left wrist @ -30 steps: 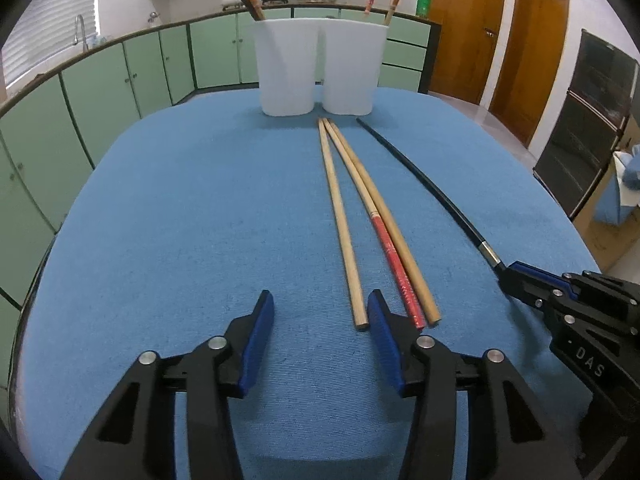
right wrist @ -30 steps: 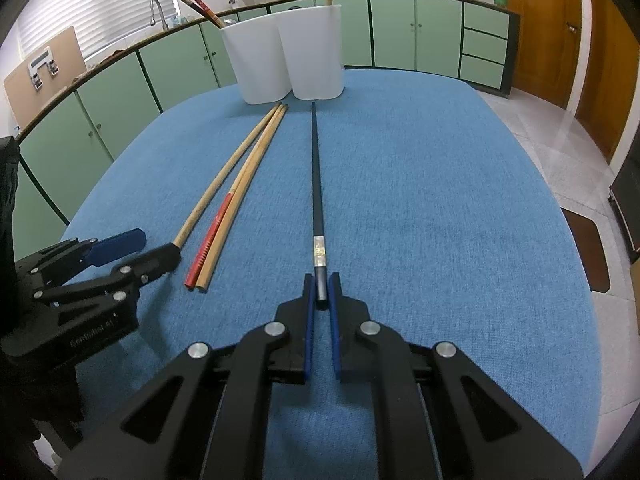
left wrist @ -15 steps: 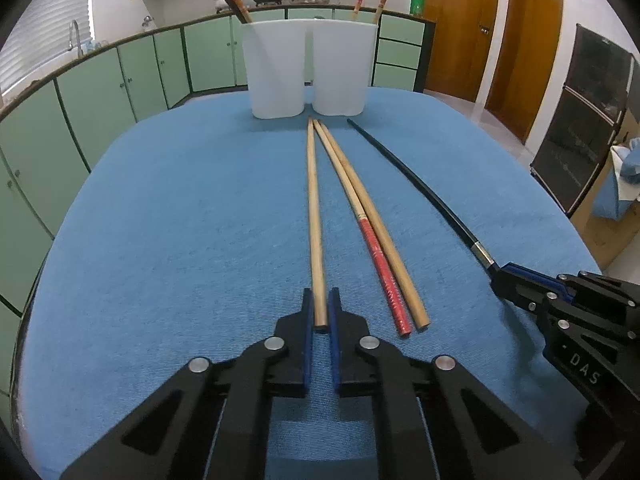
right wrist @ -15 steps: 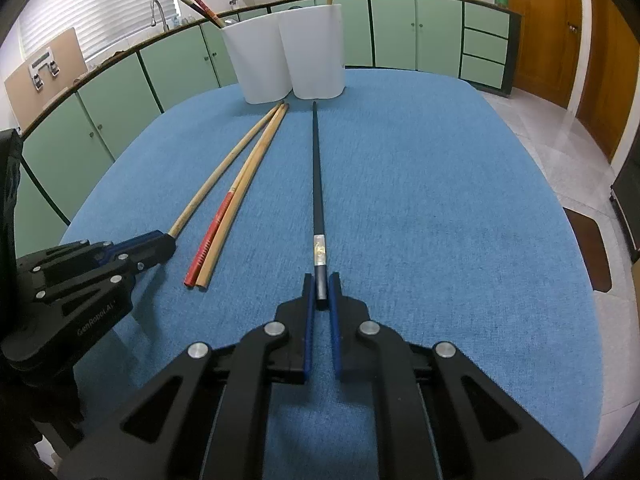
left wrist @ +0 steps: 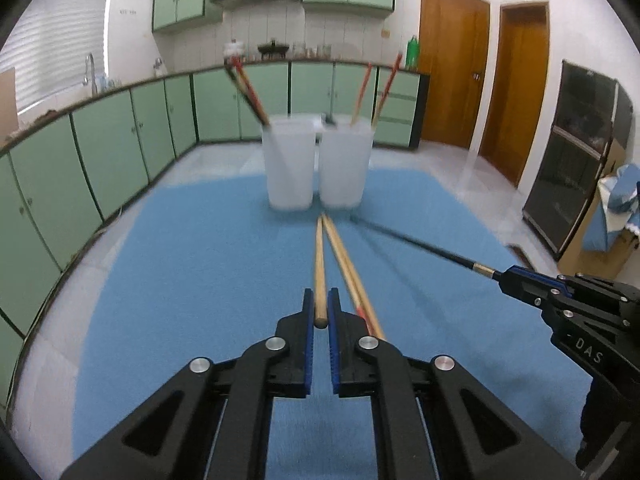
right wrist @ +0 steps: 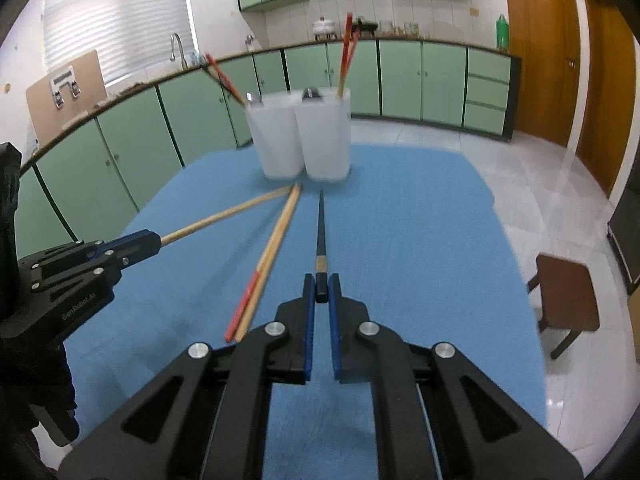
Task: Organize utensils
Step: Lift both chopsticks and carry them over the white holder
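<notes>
Left gripper [left wrist: 320,312] pinches the butt of a plain wooden chopstick [left wrist: 319,264]; right gripper [right wrist: 321,294] is closed on the black chopstick [right wrist: 321,236]. Both sticks are raised above the blue cloth [left wrist: 180,280], tips toward the white holders [left wrist: 318,168]. Light, stiff, probably slippery; end grips invite pivoting.

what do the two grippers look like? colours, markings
Both grippers, left and right, are matte black plastic linkages with silver round pivot pins and ribbed blue pads lining the fingers. The right's side reads "DAS" in white; the left's carries small, blurred white lettering.
</notes>
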{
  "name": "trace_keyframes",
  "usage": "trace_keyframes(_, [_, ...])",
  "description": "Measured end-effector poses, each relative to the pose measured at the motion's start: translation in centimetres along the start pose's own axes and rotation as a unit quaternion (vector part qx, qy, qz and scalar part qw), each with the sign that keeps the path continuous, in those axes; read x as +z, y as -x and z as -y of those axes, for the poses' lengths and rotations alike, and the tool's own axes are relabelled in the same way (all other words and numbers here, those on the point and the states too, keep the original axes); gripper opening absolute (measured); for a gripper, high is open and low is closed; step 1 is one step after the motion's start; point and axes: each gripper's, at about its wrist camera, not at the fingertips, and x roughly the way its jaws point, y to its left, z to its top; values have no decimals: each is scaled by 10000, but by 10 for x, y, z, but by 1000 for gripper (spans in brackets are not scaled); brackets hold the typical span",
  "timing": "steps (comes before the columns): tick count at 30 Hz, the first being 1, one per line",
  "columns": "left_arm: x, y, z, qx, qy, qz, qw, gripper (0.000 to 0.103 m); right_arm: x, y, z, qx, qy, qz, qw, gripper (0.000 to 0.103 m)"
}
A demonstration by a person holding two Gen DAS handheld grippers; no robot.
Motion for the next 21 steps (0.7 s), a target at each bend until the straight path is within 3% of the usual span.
trace_keyframes(10, [73, 32, -2, -208, -242, 819, 9961, 6, 71, 25, 0, 238, 194, 531, 9981, 6])
trace_keyframes(15, [104, 28, 1, -287, -359, 985, 9941, 6, 112, 25, -3, 281, 441, 670, 9964, 6])
trace_keyframes(21, [128, 14, -3, -451, -329, 921, 9942, 6, 150, 13, -2, 301, 623, 587, 9959, 6])
